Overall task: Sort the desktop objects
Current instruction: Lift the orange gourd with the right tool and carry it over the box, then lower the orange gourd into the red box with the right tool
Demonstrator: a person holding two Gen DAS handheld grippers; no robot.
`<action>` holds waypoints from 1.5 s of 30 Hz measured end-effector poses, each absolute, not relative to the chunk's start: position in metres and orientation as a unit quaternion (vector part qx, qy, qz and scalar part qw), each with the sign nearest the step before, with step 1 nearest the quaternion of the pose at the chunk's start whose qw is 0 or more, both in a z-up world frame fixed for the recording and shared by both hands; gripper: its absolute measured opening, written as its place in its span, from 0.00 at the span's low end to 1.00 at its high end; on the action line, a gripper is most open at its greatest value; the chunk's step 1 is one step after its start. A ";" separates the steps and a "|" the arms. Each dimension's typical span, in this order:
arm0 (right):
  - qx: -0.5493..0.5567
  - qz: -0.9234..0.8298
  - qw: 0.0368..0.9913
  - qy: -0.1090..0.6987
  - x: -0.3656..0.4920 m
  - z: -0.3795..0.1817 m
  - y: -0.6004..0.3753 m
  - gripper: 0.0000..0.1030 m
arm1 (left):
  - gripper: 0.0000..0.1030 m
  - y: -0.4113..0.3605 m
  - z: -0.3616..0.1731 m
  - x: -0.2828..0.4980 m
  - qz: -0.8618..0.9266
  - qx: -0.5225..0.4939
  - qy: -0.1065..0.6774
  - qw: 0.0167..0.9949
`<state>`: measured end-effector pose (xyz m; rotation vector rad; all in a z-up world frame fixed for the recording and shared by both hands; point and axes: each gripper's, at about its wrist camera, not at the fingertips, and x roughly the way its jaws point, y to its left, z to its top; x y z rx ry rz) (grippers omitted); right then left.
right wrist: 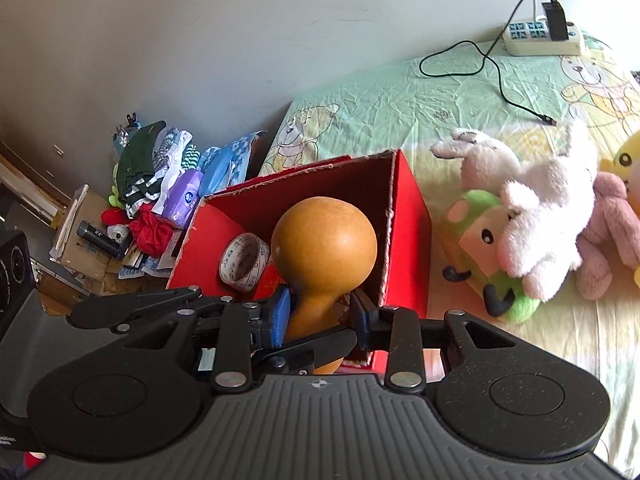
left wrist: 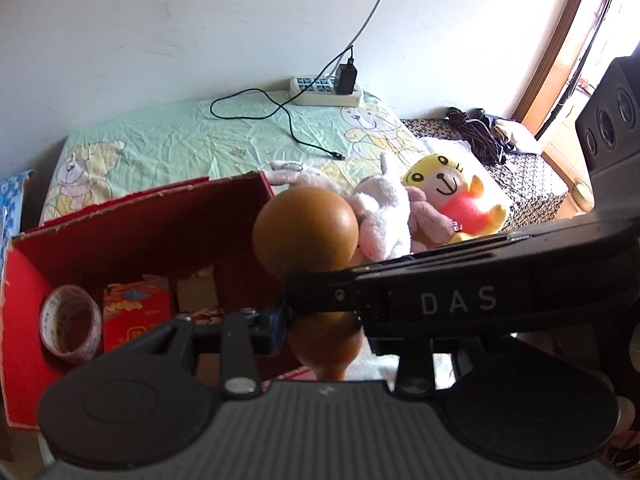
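Note:
A brown gourd (left wrist: 306, 232) (right wrist: 324, 244) hangs with its big bulb down over the open red box (left wrist: 140, 224) (right wrist: 408, 220). My right gripper (right wrist: 320, 312) is shut on its narrow waist, a blue pad on each side. My left gripper (left wrist: 322, 320) holds the same waist. Its left pad presses the gourd, and its other pad is hidden behind a finger (left wrist: 440, 300) of the right gripper that crosses in front. In the right wrist view a left gripper finger (right wrist: 136, 304) reaches in from the left. A tape roll (left wrist: 72, 328) (right wrist: 244, 260) and red packets lie in the box.
Plush toys lie on the bear-print sheet right of the box: white (left wrist: 384, 216) (right wrist: 540, 216), yellow (left wrist: 452, 200), green (right wrist: 476, 240), pink (right wrist: 608, 236). A power strip (left wrist: 326, 92) (right wrist: 540, 38) with a black cable sits by the wall. Clothes and packets (right wrist: 160, 184) are piled left of the bed.

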<state>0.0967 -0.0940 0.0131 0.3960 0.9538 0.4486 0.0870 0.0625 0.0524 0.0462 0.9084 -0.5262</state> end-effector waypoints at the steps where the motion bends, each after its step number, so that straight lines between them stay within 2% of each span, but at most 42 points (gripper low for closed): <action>1: 0.182 0.213 0.845 0.455 0.104 0.014 -0.089 0.34 | 0.38 0.068 0.052 0.092 -0.252 0.021 0.435 0.864; 4: 0.169 0.212 0.843 0.465 0.122 0.011 -0.075 0.33 | 0.38 0.079 0.046 0.109 -0.254 0.019 0.443 0.860; 6: 0.164 0.217 0.839 0.471 0.133 0.007 -0.067 0.26 | 0.38 0.086 0.039 0.121 -0.262 0.012 0.453 0.852; 13: 0.118 0.190 0.839 0.496 0.160 -0.016 -0.043 0.26 | 0.40 0.099 0.002 0.160 -0.283 -0.013 0.498 0.820; 18: 0.107 0.169 0.839 0.506 0.168 -0.027 -0.039 0.25 | 0.40 0.093 -0.014 0.171 -0.296 0.015 0.512 0.806; 21: 0.100 0.162 0.836 0.515 0.171 -0.035 -0.037 0.17 | 0.38 0.089 -0.024 0.177 -0.317 0.012 0.527 0.788; 22: 0.095 0.161 0.837 0.515 0.172 -0.036 -0.036 0.08 | 0.38 0.088 -0.026 0.178 -0.319 0.012 0.530 0.785; 25: 0.086 0.159 0.839 0.514 0.175 -0.036 -0.037 0.03 | 0.38 0.086 -0.033 0.185 -0.323 0.010 0.539 0.778; 31: 0.073 0.163 0.837 0.517 0.176 -0.036 -0.035 0.03 | 0.40 0.084 -0.044 0.188 -0.333 0.010 0.559 0.759; 33: 0.075 0.163 0.837 0.518 0.176 -0.036 -0.035 0.05 | 0.43 0.083 -0.048 0.190 -0.329 0.014 0.566 0.756; 37: 0.088 0.163 0.837 0.515 0.173 -0.034 -0.038 0.14 | 0.44 0.087 -0.057 0.196 -0.315 0.014 0.587 0.746; 45: 0.094 0.152 0.840 0.512 0.167 -0.028 -0.049 0.16 | 0.44 0.101 -0.049 0.194 -0.326 0.017 0.593 0.736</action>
